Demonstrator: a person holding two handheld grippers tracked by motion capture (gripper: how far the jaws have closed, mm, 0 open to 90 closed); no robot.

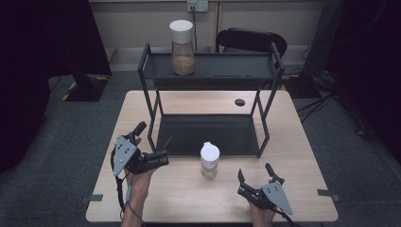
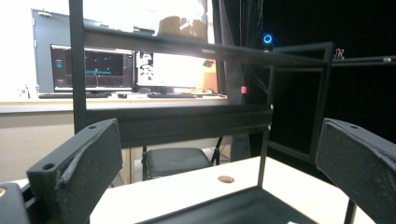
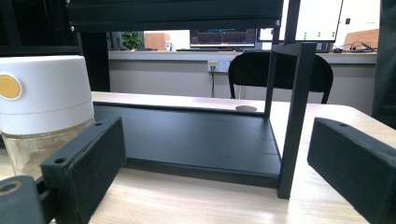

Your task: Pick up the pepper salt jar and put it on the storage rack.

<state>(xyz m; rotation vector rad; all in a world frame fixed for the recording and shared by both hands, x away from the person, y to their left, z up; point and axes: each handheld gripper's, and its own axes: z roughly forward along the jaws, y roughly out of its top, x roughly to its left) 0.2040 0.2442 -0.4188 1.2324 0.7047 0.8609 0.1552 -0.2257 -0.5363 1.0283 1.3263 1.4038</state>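
A black two-tier rack [image 1: 210, 66] stands on the wooden table [image 1: 189, 198]. On its top shelf is a tall glass jar [image 1: 183, 47] with a white lid and brown contents. A smaller white-lidded jar [image 1: 209, 160] stands on the table in front of the rack's lower shelf [image 1: 208, 135]. My left gripper [image 1: 165, 150] is open left of that jar, by the rack's front left post, jaws pointing right. In the left gripper view the left gripper [image 2: 219, 140] is empty. My right gripper [image 1: 254, 171] is open near the front right. In the right gripper view the small jar [image 3: 44, 112] stands beyond the left jaw of the right gripper [image 3: 215, 140].
A black chair [image 1: 250, 40] stands behind the table. A round cable hole [image 1: 239, 102] sits in the tabletop behind the rack. The rack's front right post [image 3: 292, 121] rises close ahead of the right gripper. Monitors [image 2: 93, 67] line a far desk.
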